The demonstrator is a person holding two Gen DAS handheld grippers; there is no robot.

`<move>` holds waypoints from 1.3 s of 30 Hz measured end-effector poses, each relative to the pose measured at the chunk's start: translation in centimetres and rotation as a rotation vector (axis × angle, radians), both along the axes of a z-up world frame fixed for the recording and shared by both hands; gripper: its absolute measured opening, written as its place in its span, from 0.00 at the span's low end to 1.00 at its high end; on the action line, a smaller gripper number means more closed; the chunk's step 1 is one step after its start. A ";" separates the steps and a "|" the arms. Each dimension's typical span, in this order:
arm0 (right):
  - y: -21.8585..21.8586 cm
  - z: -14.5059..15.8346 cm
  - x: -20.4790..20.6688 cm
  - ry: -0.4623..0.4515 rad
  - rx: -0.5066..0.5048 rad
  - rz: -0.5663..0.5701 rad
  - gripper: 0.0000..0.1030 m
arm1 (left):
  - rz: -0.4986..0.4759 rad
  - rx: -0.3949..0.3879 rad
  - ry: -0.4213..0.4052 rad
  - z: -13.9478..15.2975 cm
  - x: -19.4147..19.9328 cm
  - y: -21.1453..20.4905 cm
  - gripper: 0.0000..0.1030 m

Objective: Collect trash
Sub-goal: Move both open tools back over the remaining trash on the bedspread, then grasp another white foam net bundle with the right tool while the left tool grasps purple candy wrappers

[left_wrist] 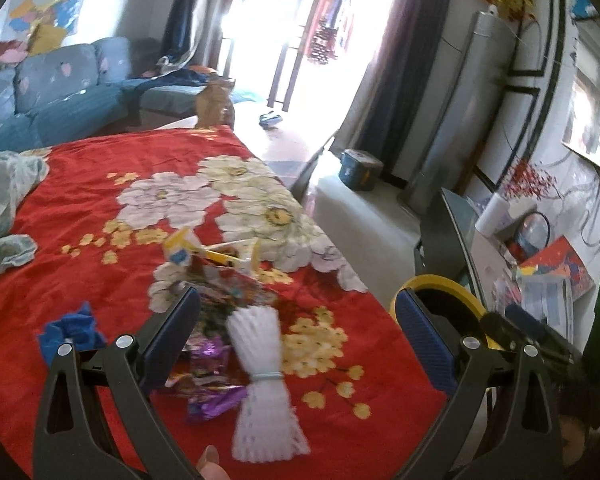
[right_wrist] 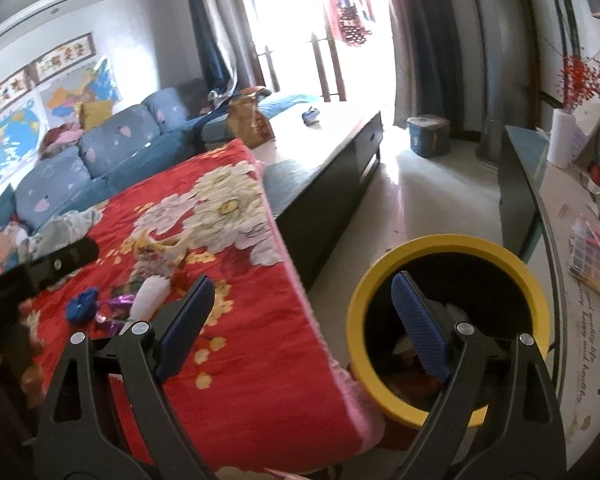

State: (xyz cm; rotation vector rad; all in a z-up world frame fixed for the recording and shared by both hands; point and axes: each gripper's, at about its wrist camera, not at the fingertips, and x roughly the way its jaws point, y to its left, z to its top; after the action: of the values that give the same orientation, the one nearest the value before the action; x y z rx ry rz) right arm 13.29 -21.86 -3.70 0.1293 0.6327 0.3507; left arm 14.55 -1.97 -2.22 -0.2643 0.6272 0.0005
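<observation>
Trash lies on the red flowered blanket (left_wrist: 100, 208): a white foam net (left_wrist: 260, 364), a purple wrapper (left_wrist: 214, 396), a colourful wrapper (left_wrist: 228, 292), a yellow-and-white carton (left_wrist: 216, 252) and a blue crumpled scrap (left_wrist: 70, 330). My left gripper (left_wrist: 298, 294) hovers open above the net and wrappers, gripping nothing. A yellow-rimmed bin (right_wrist: 448, 244) stands on the floor beside the blanket's edge, with trash inside. My right gripper (right_wrist: 303, 280) is open and empty. Its right finger is over the bin mouth and its left finger over the blanket (right_wrist: 240, 320). The same trash pile (right_wrist: 148, 292) shows to its left.
A grey-green cloth (left_wrist: 4, 208) lies at the blanket's left. Beyond it are a blue sofa (right_wrist: 112, 152), a dark low table (right_wrist: 332, 168) and a blue bucket (right_wrist: 428, 136). A cluttered side table (right_wrist: 560, 240) with a paper roll (right_wrist: 562, 140) runs along the right.
</observation>
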 end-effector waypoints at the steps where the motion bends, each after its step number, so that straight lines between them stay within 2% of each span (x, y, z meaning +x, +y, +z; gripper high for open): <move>1: 0.4 0.0 -0.2 0.000 -0.003 0.009 0.80 | 0.006 -0.002 0.000 0.0 0.0 0.3 0.92; 13: 5.5 -0.5 -2.0 0.020 -0.037 0.146 0.80 | 0.133 -0.059 0.001 -0.2 -1.1 6.0 0.92; 26: 11.7 -2.5 -3.7 0.097 -0.058 0.316 0.80 | 0.186 -0.055 0.087 -2.8 -2.4 10.0 0.91; 28: 12.4 -2.8 -3.8 0.113 -0.053 0.338 0.79 | 0.180 -0.072 0.112 -3.4 -2.6 10.7 0.82; 30: 13.0 -3.1 -3.9 0.125 -0.051 0.353 0.78 | 0.170 -0.094 0.128 -4.0 -2.9 11.2 0.77; 36: 14.5 -4.7 -3.4 0.197 -0.032 0.382 0.66 | 0.100 -0.166 0.180 -6.1 -3.6 11.7 0.59; 39: 15.0 -5.4 -3.4 0.224 -0.024 0.396 0.61 | 0.057 -0.170 0.202 -6.9 -3.5 11.2 0.52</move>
State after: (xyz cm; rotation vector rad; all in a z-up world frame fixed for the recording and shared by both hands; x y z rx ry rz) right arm 9.85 -6.89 -9.09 0.0191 0.8861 0.7171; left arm 11.08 9.27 -9.16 -0.4508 0.8220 0.0290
